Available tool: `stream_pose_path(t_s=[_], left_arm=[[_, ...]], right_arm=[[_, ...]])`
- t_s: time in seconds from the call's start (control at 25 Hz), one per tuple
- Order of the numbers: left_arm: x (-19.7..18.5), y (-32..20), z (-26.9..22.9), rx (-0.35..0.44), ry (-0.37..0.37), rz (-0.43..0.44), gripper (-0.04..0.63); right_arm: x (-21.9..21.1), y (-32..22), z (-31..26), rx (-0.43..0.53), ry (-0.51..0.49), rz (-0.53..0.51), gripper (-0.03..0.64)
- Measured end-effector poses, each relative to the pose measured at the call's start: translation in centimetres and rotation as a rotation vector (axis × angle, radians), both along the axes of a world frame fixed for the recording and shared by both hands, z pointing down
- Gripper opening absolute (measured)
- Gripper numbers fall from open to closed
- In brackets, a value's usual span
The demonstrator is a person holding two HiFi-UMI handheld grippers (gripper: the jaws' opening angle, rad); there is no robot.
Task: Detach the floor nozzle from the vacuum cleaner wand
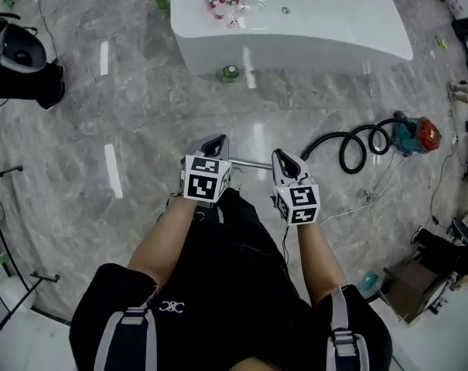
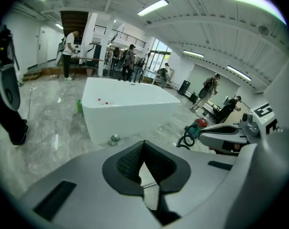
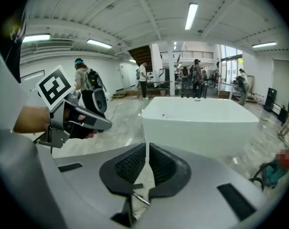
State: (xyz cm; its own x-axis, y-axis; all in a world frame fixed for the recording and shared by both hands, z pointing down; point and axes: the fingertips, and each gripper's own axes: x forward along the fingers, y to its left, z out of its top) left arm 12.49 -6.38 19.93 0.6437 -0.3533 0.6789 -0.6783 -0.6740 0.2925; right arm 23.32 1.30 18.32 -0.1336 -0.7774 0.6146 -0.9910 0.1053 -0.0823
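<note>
The left gripper [image 1: 213, 141] and right gripper [image 1: 283, 158] are closed and empty; arriving closed, they could push the wand [image 1: 250, 163] along the floor [image 1: 141, 99] instead of gripping.

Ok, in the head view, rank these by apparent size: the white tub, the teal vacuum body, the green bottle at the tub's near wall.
1. white tub, by far
2. teal vacuum body
3. green bottle, smallest
</note>
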Motion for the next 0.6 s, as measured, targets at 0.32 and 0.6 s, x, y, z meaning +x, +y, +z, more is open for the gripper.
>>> stream_pose_path(t_s=[0.32, 0.6], left_arm=[[-5.7, 2.0, 13.8, -0.162, -0.124, -0.180, 0.005], [-9.9, 4.8, 29.5, -0.293, -0.188, -0.279, 0.005]], right_arm=[[-5.7, 0.5, 17.7, -0.218, -0.064, -0.427, 0.014], [-10.9, 2.8, 38.1, -0.449, -0.105, -0.685, 0.089]])
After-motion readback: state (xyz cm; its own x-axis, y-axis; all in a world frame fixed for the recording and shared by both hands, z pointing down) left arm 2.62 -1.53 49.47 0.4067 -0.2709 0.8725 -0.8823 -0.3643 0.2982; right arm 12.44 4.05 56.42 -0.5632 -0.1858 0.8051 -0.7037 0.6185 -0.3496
